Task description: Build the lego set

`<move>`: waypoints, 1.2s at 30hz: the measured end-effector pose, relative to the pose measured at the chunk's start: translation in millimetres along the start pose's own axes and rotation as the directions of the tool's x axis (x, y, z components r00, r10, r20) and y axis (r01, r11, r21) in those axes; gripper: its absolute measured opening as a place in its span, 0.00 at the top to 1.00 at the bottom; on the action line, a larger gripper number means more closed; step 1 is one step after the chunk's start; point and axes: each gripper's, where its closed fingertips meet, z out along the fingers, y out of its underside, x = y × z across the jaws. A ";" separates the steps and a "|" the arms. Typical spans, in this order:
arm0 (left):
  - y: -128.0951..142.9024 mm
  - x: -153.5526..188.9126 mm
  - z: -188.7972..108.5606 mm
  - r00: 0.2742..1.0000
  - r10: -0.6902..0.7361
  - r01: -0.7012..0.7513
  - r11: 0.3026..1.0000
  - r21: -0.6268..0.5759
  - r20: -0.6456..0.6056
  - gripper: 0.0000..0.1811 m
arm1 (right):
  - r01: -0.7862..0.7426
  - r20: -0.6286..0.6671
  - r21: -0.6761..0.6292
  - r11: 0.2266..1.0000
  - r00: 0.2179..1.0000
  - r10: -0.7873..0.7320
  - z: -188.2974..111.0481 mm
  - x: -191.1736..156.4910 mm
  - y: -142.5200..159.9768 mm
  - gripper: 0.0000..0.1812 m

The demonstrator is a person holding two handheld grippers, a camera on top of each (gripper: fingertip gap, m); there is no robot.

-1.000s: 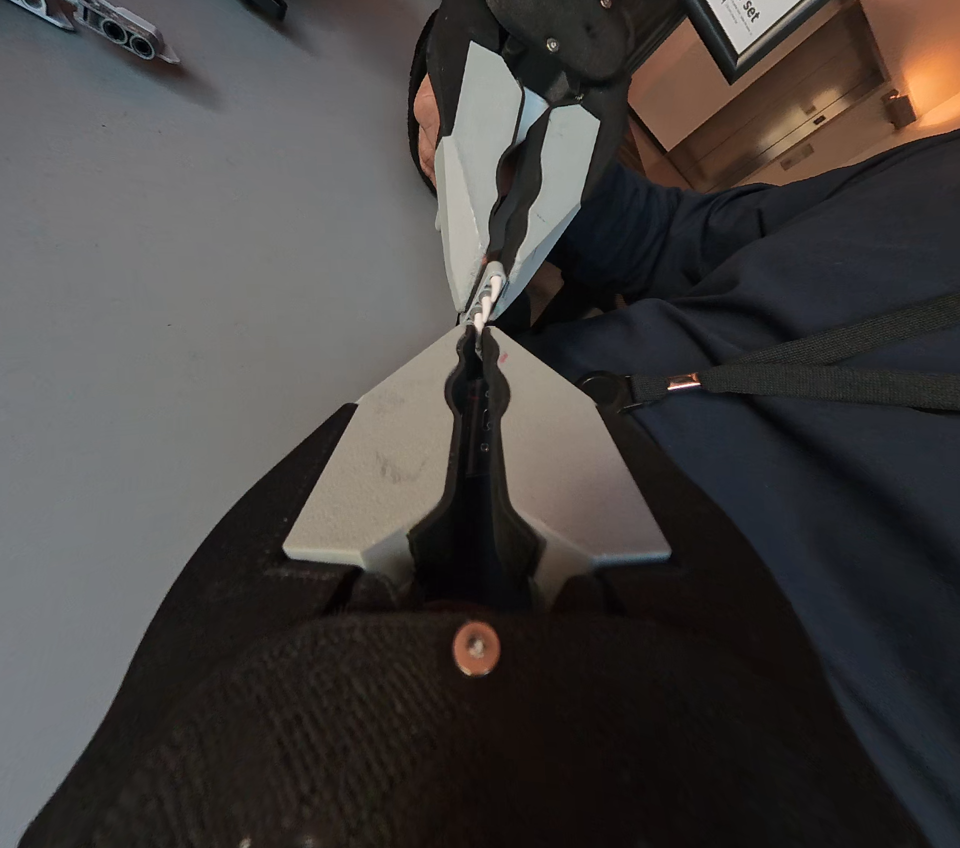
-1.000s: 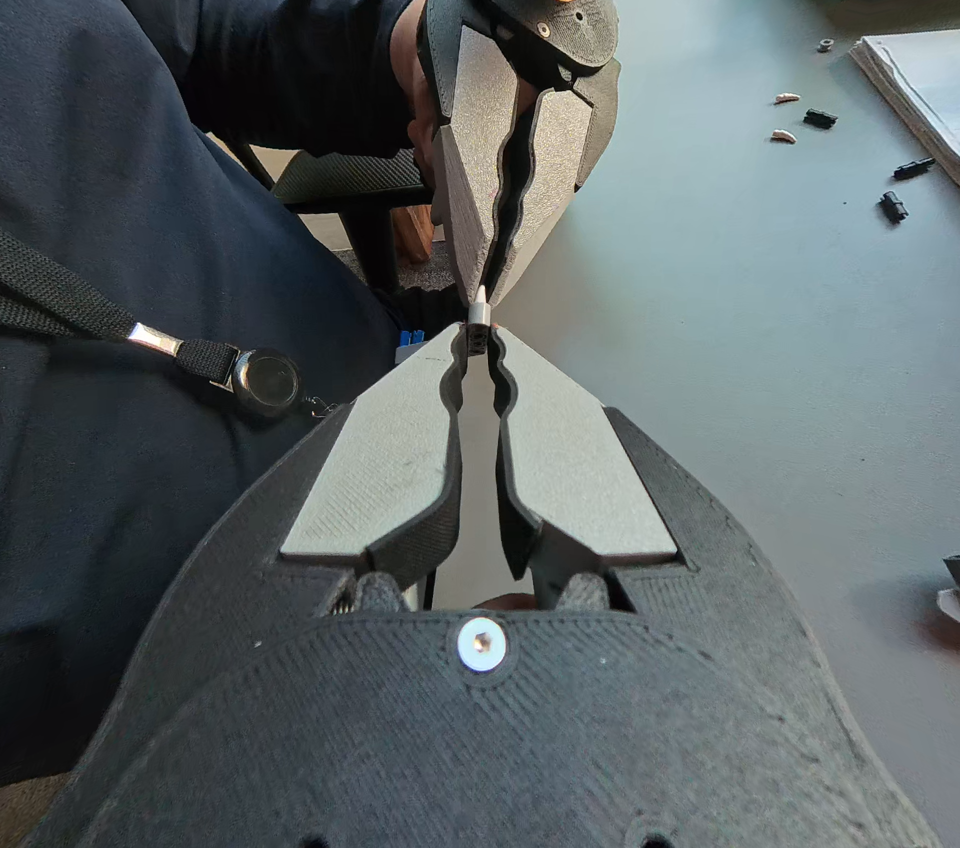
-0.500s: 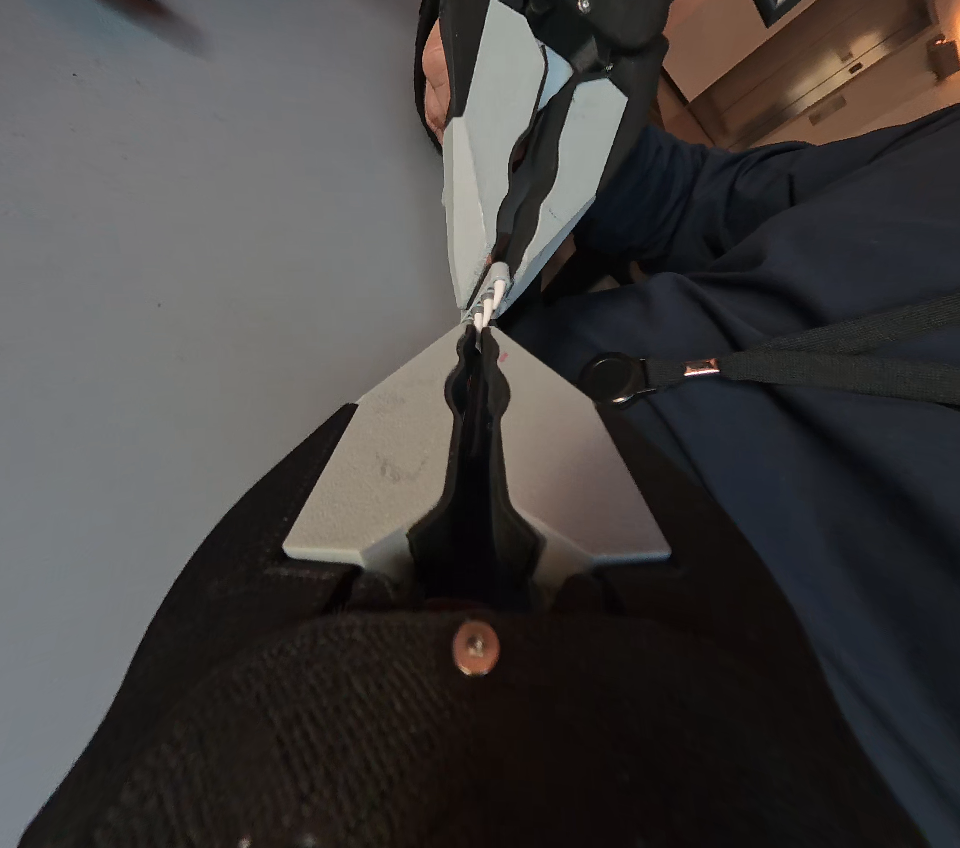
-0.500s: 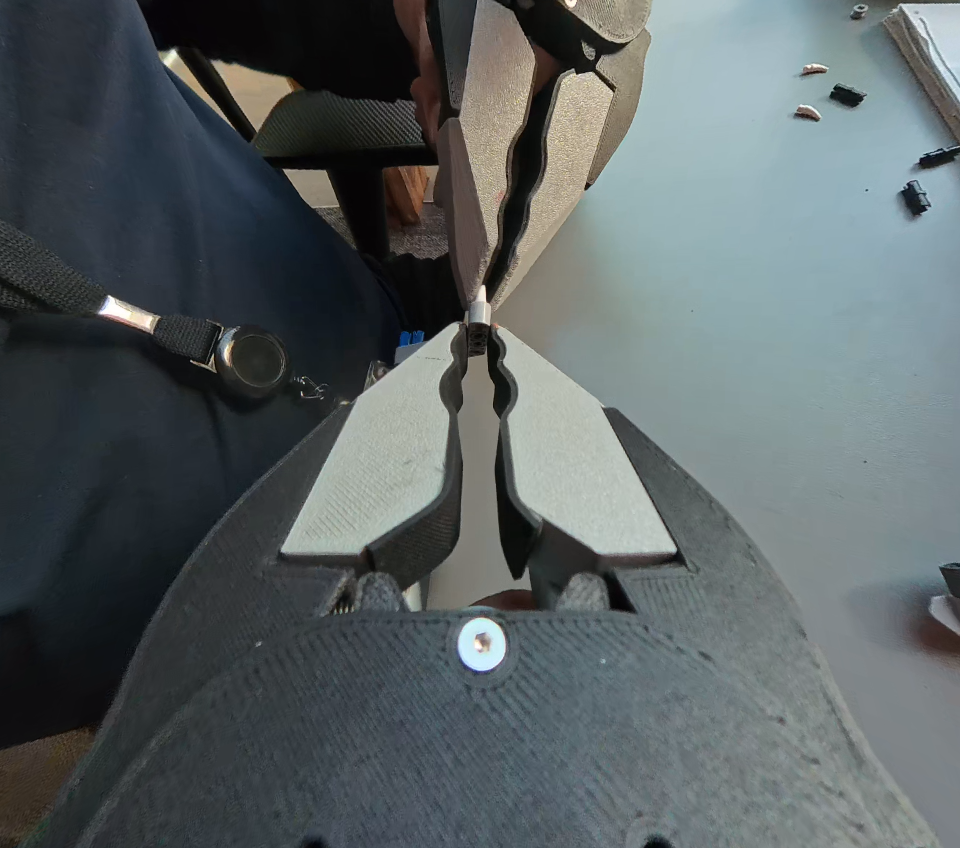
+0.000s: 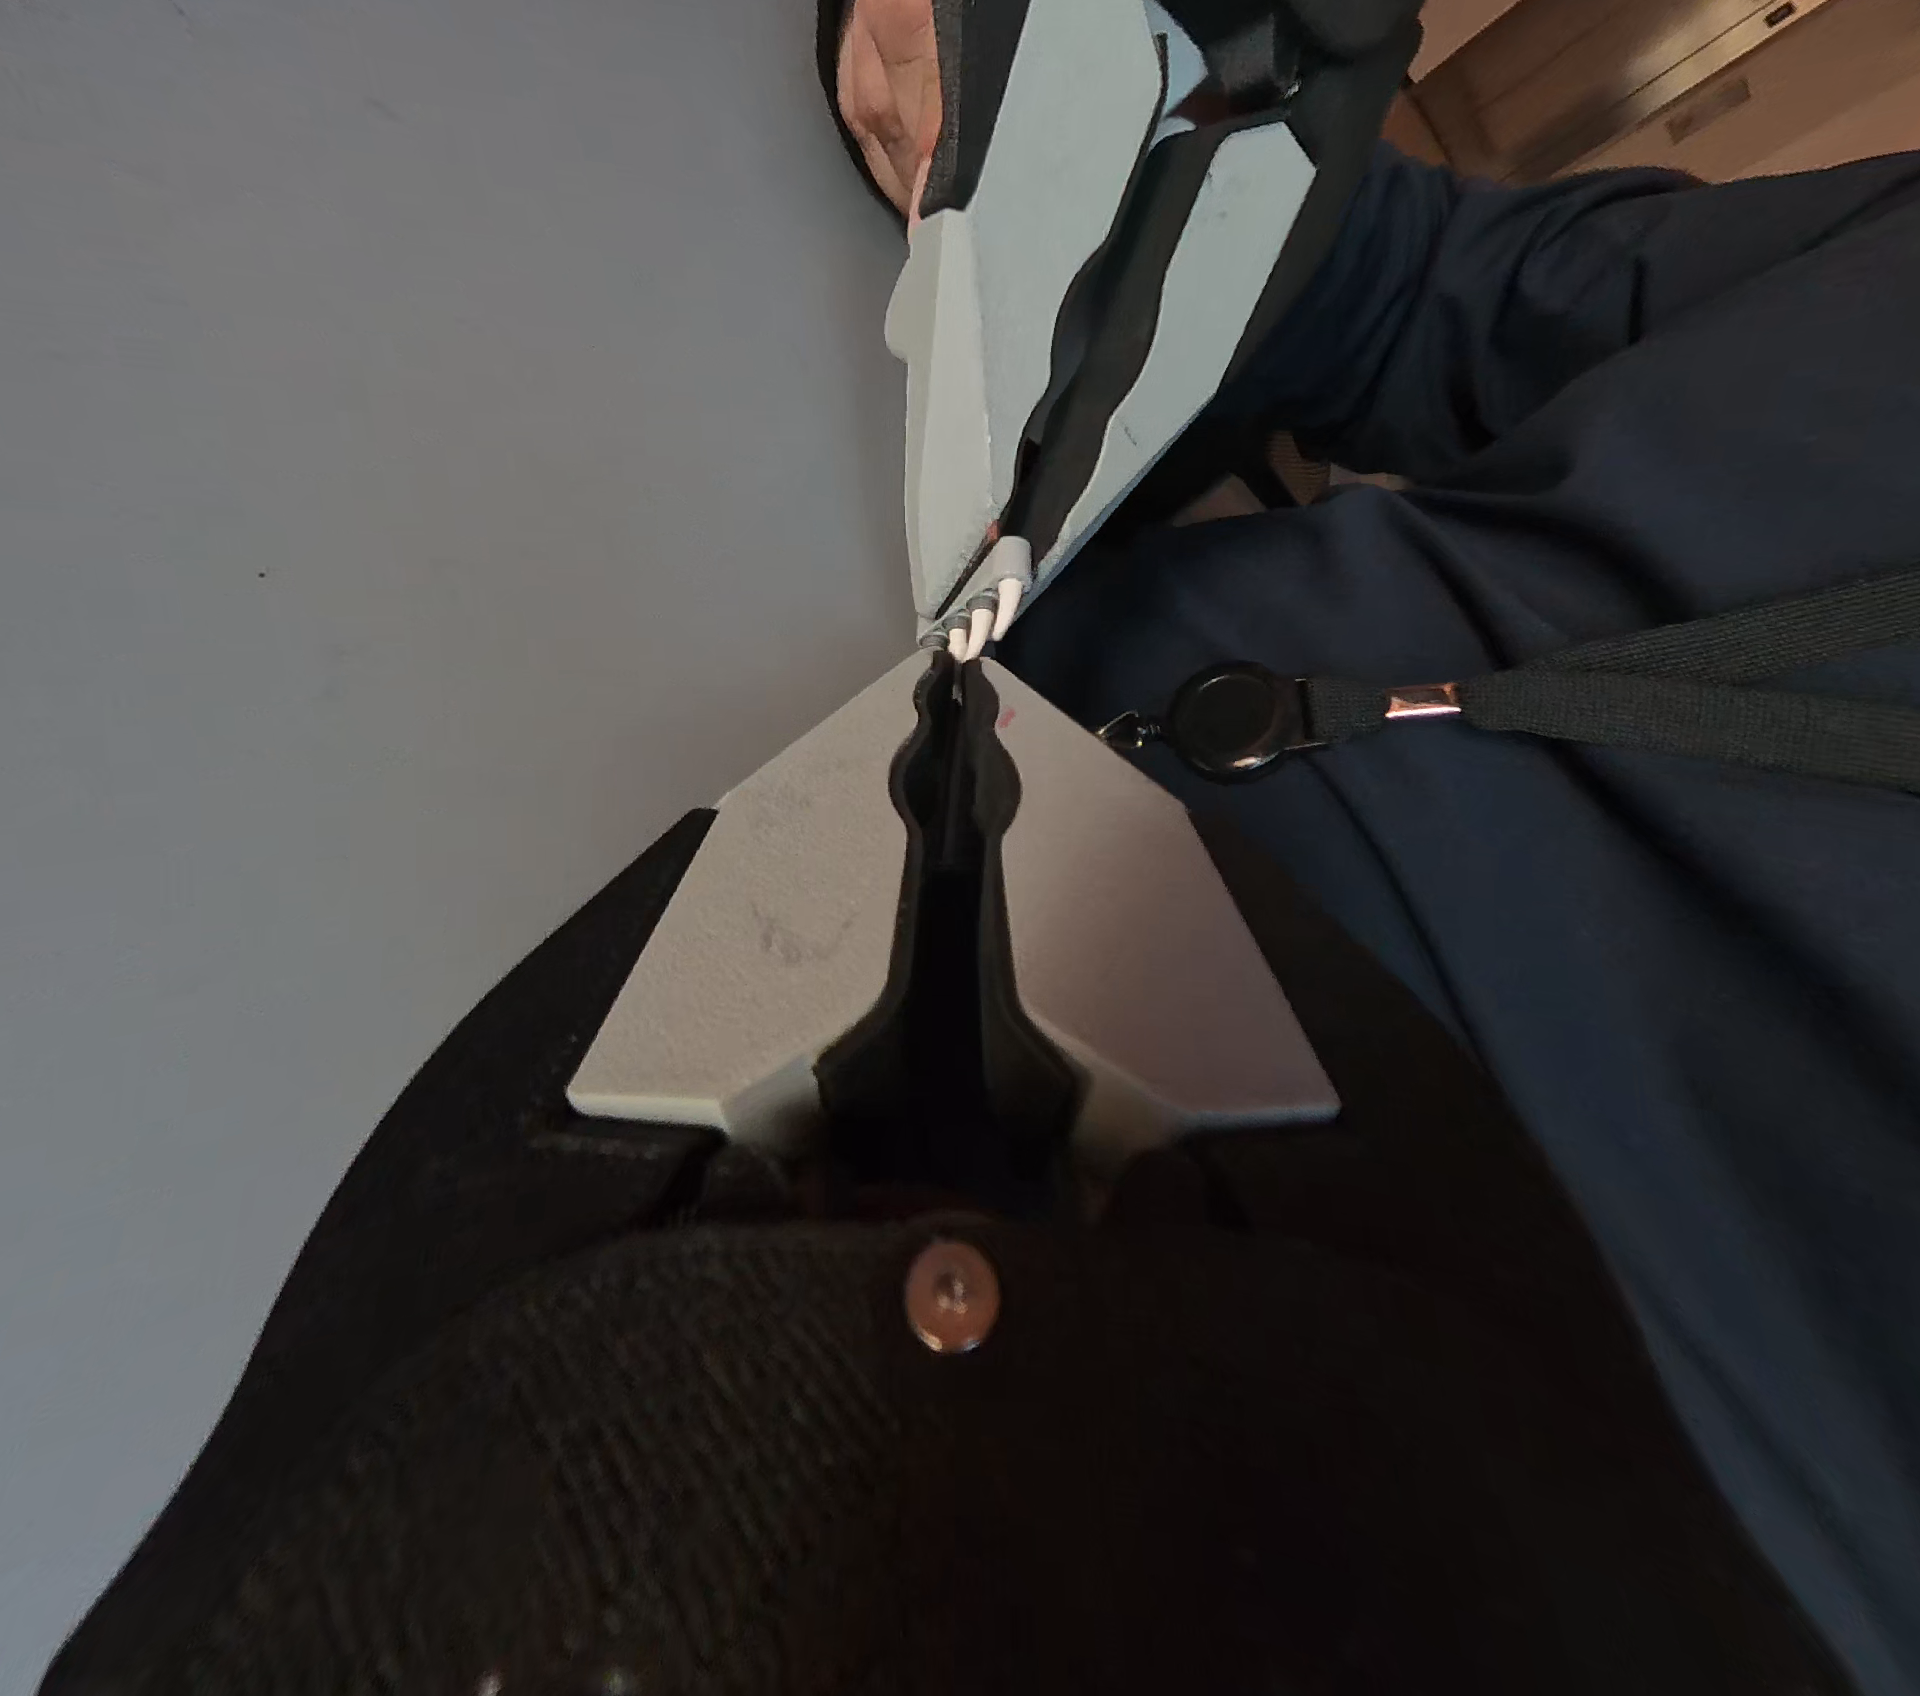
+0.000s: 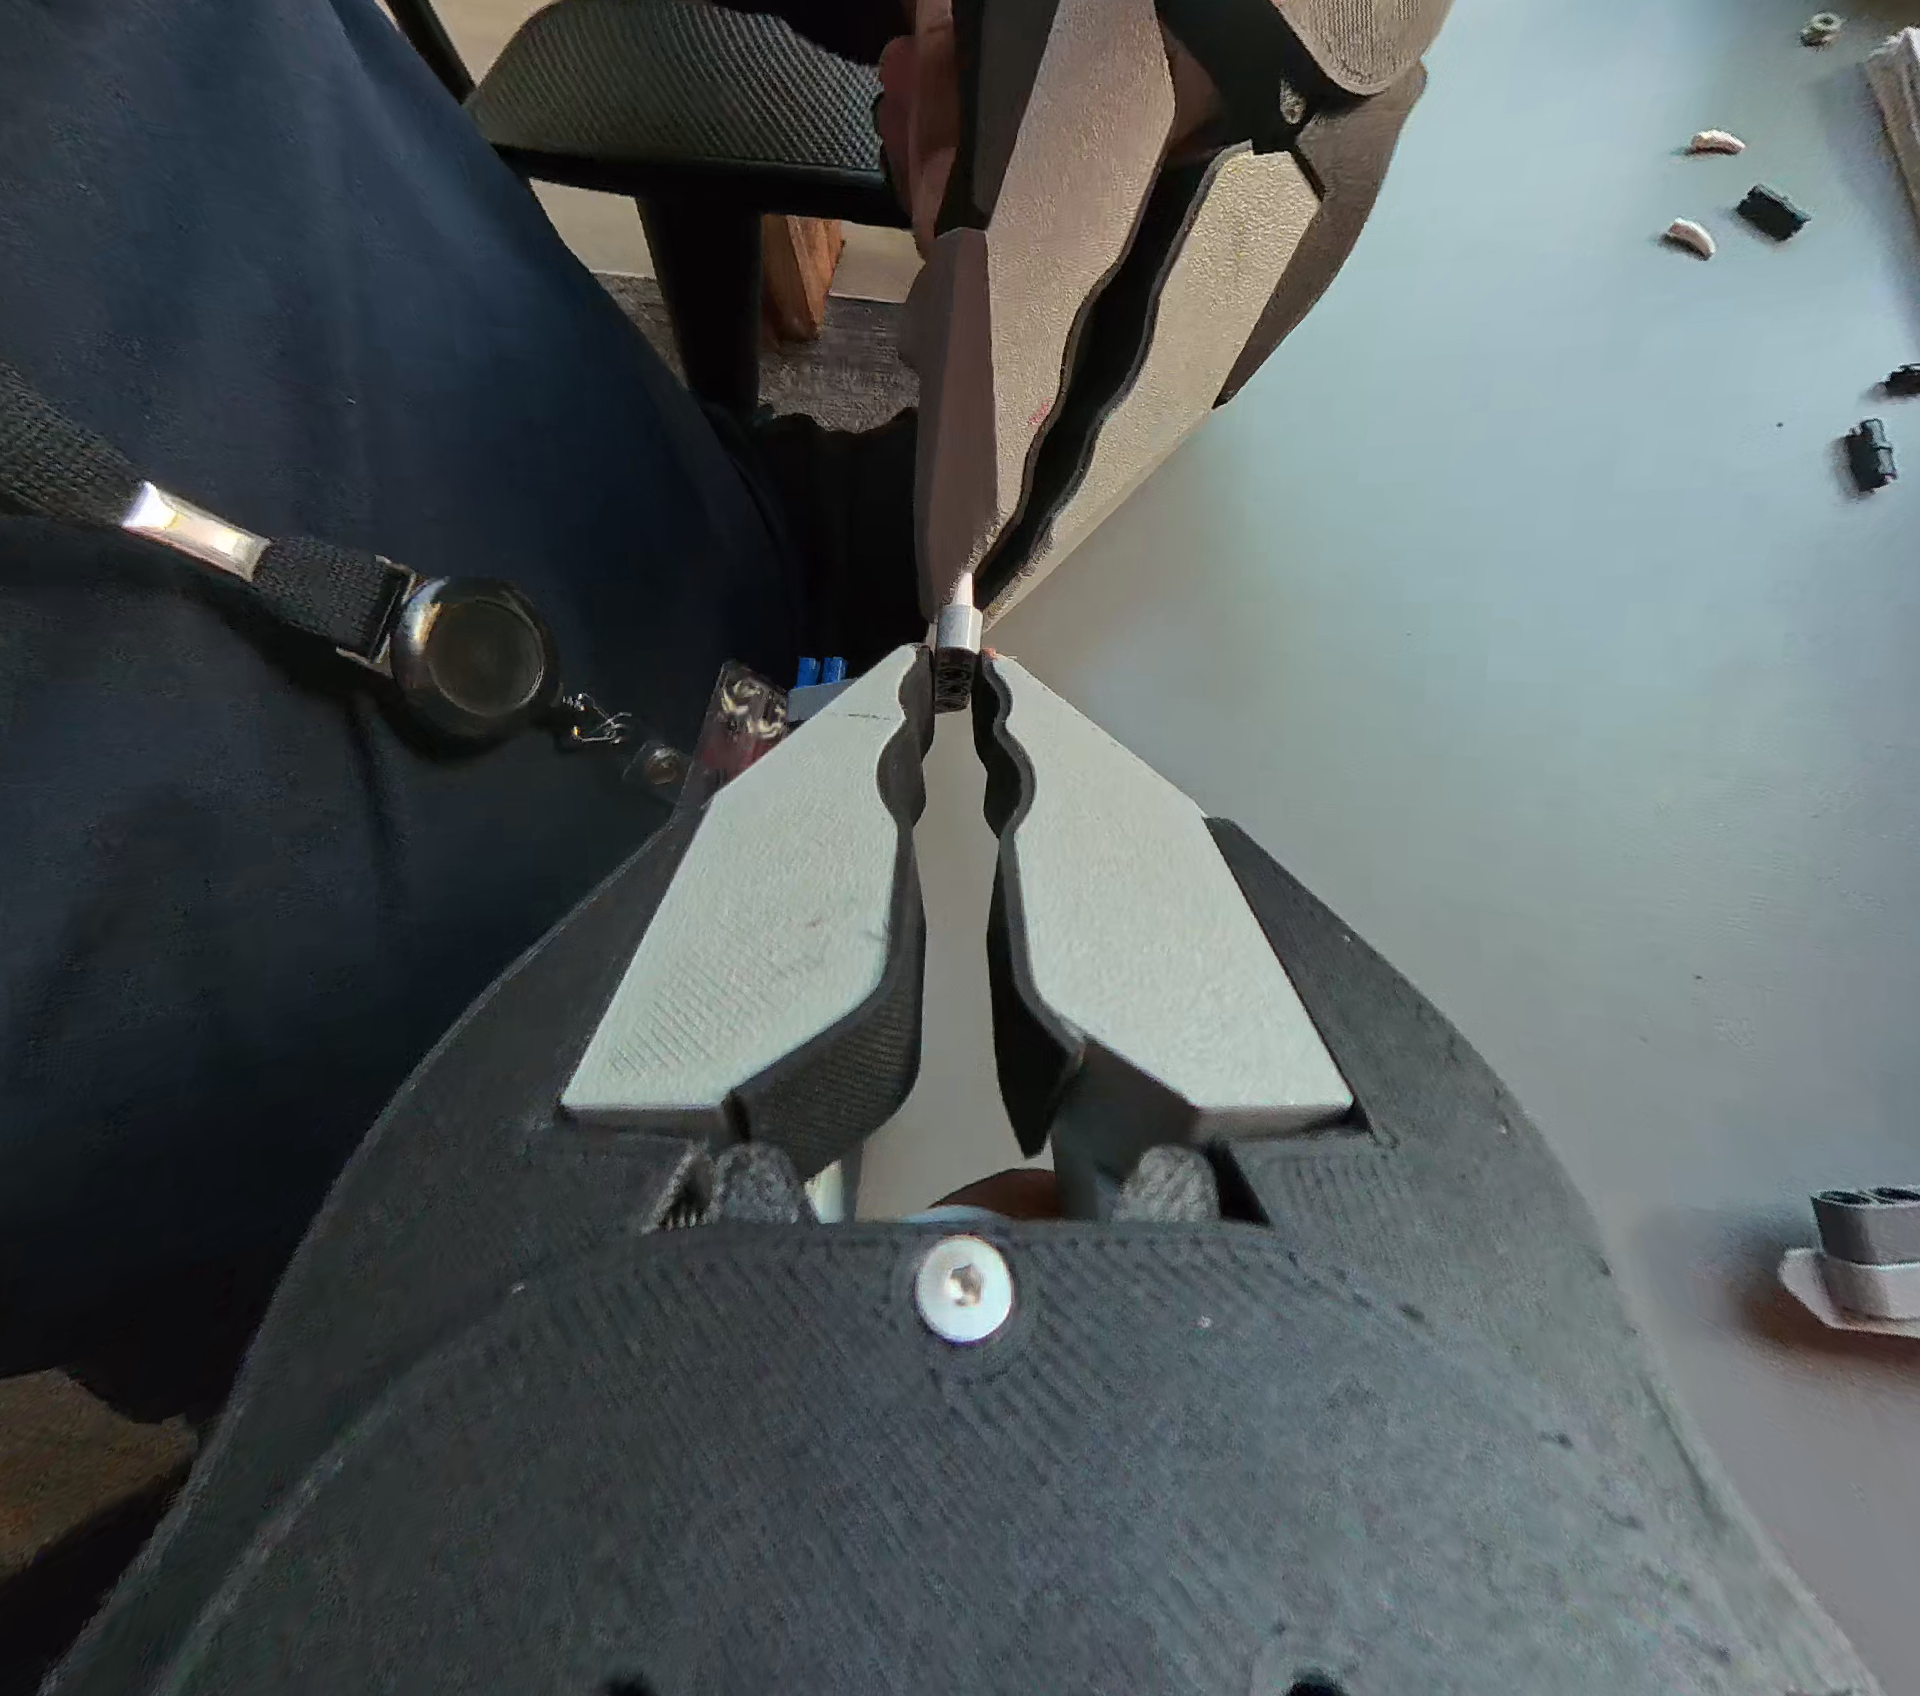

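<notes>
Left wrist view shows the left gripper (image 5: 956, 685) with its two grey fingers pressed together at the tips, where they pinch the small white pointed end of a lego assembly (image 5: 971, 620). This small lego assembly, made of grey cylinders with white claw-shaped pieces, is held in the air between both grippers, above the edge of the grey table (image 5: 364, 399) and close to the person's dark blue shirt (image 5: 1558, 971). The right gripper (image 5: 1003, 576) comes from above in this view and is closed on the grey part of the same assembly.

In the right wrist view the right gripper (image 6: 951, 690) holds a small black and grey piece (image 6: 954, 659) between its tips; behind the tips the fingers stand a little apart. The left gripper (image 6: 961, 592) meets it tip to tip from above, closed on the white end. A black retractable badge reel (image 6: 468, 659) on a black strap hangs over the shirt. Far right on the table lie small loose black pieces (image 6: 1771, 210) and white curved pieces (image 6: 1688, 235), and a grey part (image 6: 1860, 1262) lies near the right edge.
</notes>
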 end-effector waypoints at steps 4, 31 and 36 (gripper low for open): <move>5.4 -2.2 4.1 1.000 -0.004 0.005 0.999 -0.049 0.012 1.00 | 0.034 0.025 -0.040 0.999 0.999 -0.033 3.3 -2.3 4.4 0.98; 8.6 -1.5 7.8 0.993 -0.115 0.116 0.935 -0.336 0.022 1.00 | 0.145 0.178 -0.153 0.977 0.977 -0.117 5.3 -5.6 9.5 0.98; 8.7 -1.4 7.8 0.992 -0.119 0.126 0.897 -0.423 0.043 1.00 | 0.145 0.191 -0.160 0.976 0.975 -0.113 5.1 -5.6 10.2 0.98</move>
